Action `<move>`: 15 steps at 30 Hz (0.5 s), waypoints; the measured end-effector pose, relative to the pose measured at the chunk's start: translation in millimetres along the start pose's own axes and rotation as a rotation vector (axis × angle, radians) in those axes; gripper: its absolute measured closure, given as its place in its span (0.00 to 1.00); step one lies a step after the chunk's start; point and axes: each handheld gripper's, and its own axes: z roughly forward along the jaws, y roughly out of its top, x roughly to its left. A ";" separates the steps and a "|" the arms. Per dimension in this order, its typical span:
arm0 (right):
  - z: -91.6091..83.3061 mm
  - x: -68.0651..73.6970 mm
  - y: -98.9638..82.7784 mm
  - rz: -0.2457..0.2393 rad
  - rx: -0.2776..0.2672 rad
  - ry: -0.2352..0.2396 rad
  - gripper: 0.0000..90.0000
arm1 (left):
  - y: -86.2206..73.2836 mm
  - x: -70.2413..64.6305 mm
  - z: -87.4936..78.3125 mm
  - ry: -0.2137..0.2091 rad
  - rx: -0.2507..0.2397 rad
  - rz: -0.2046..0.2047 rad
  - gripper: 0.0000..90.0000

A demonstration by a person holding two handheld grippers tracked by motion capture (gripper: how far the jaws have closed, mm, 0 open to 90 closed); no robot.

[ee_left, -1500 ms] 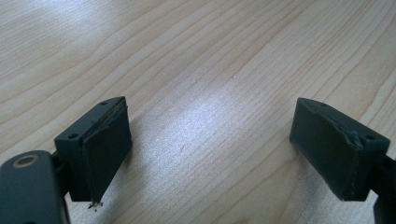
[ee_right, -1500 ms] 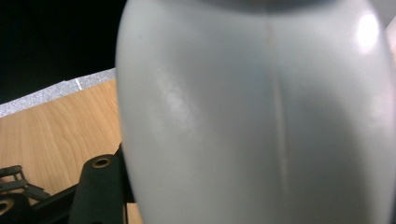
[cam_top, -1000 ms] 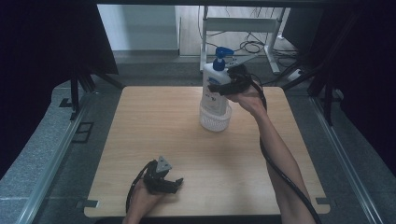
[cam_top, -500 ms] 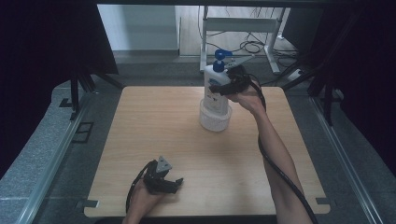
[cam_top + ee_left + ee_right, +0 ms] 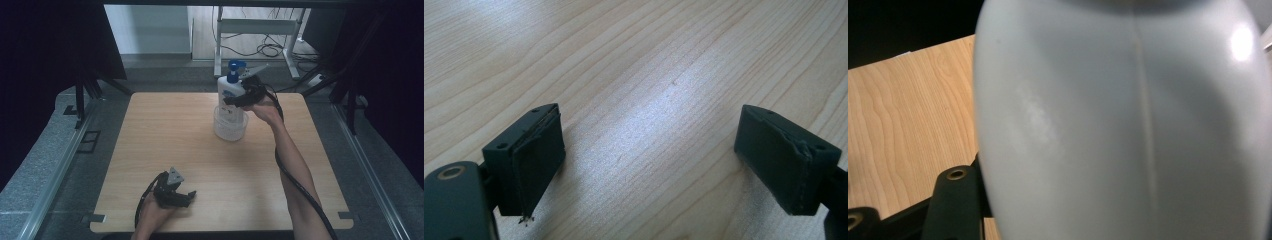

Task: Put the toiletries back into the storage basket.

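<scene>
Two grippers are in my hands at this wooden table (image 5: 150,130), and the work sits with the right one. My right gripper (image 5: 239,100) is clamped on the white pump bottle (image 5: 229,92), its jaws pressing the body from either side at about mid-height, my forearm reaching in from the lower right with the cable trailing along it. That bottle has a blue pump head (image 5: 234,67) on top and stands upright with its base inside a clear, round plastic container (image 5: 230,129) at the far middle of the table; I cannot tell whether the base touches the container's floor or hangs just above it. A blue label patch shows on the bottle's front in the high view, but the writing is too small and blurred for me to read, so I can name no brand. Through the right gripper view the bottle's pale, glossy body (image 5: 1128,125) sits right up against the lens, a faint mould seam running down it and no print on this side. My left gripper (image 5: 186,198) rests low near the front edge of the table, well apart from the bottle, its jaws spread wide over bare wood grain (image 5: 649,100) with nothing between them.
</scene>
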 end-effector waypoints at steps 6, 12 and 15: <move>7.4 -0.9 -7.7 0.004 0.013 0.013 0.42 | 0.0 0.2 0.0 -0.001 0.001 0.003 0.13; 15.1 -0.7 -15.7 0.008 0.023 0.024 0.42 | 0.0 0.2 -0.1 -0.001 0.001 0.002 0.13; 18.5 -1.0 -19.6 0.010 0.028 0.025 0.42 | 0.0 0.2 -0.2 -0.001 0.003 0.003 0.13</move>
